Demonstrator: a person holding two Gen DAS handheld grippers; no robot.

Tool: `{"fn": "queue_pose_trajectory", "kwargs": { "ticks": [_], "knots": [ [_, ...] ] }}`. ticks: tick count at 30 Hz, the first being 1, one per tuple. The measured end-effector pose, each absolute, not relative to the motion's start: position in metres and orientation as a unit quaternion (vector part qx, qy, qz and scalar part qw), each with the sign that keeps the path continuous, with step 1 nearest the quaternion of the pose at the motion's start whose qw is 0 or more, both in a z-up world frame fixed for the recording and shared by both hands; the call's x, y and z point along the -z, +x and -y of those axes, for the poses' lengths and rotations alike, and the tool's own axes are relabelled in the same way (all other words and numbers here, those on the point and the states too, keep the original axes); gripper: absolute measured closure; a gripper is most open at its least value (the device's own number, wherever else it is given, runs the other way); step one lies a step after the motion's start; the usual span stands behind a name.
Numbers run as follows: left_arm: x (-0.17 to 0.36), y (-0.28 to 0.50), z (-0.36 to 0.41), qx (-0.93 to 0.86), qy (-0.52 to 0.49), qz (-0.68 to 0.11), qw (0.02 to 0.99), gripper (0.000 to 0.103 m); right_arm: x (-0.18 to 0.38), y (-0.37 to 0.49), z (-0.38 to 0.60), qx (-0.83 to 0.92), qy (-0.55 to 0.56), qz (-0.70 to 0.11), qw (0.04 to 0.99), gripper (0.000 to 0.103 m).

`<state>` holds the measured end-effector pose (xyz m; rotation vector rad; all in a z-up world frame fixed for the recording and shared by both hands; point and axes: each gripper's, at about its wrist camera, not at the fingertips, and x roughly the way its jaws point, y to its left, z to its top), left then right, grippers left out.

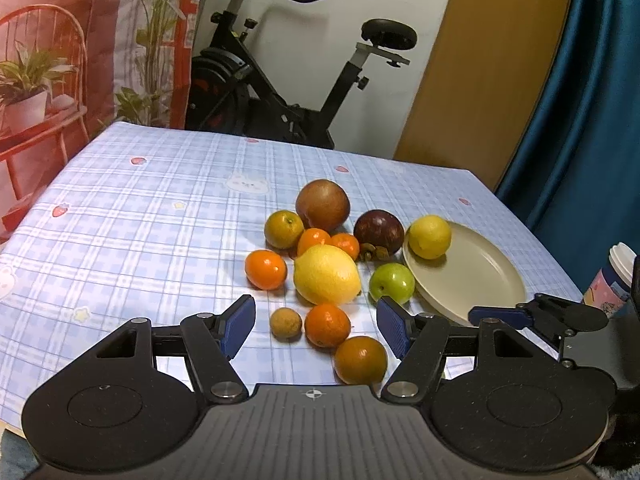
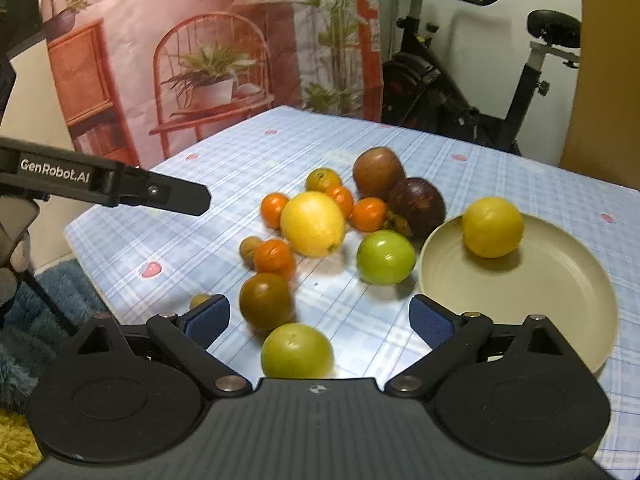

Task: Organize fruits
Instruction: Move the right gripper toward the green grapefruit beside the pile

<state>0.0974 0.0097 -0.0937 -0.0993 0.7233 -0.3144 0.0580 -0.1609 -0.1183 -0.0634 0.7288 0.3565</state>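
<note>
Right wrist view: both claws spread, empty; right claw half-hides a tiny fruit

Warm indoor light, strong fisheye bending at the edges

The right wrist view is softly blurred; fruits cast short soft shadows on the tablecloth.

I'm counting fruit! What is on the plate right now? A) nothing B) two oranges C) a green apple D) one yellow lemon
D: a single yellow lemon sits on the beige plate; all other fruit lies on the tablecloth.
</note>
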Motion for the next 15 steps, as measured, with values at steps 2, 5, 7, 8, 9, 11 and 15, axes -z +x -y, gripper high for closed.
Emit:
{"fn": "queue_pose_trajectory", "kwargs": {
  "ticks": [2, 5, 7, 8, 9, 11, 15],
  "knots": [
    [0.094, 0.096, -0.007, 0.162, -0.046, -0.352, 0.921, 0.033, 0.120, 0.057, 0.159, -0.179, -0.033, -0.360, 0.915, 0.009],
    [0.096, 0.094, -0.003, 0.183, -0.042, -0.355, 0.916, 0.034, 0.124, 0.057, 0.157, -0.188, -0.035, -0.376, 0.907, 0.010],
    [0.098, 0.095, -0.002, 0.194, -0.044, -0.361, 0.911, 0.035, 0.128, 0.055, 0.156, -0.193, -0.038, -0.385, 0.902, 0.013],
    [0.099, 0.096, -0.002, 0.198, -0.046, -0.363, 0.909, 0.035, 0.129, 0.054, 0.155, -0.195, -0.039, -0.387, 0.900, 0.016],
    [0.100, 0.096, -0.001, 0.200, -0.048, -0.366, 0.908, 0.036, 0.130, 0.054, 0.156, -0.197, -0.039, -0.390, 0.899, 0.021],
    [0.101, 0.096, 0.000, 0.206, -0.048, -0.369, 0.905, 0.038, 0.131, 0.054, 0.156, -0.198, -0.037, -0.392, 0.898, 0.026],
    [0.103, 0.095, 0.005, 0.221, -0.045, -0.372, 0.901, 0.041, 0.133, 0.054, 0.157, -0.199, -0.034, -0.399, 0.895, 0.033]
  ]
}}
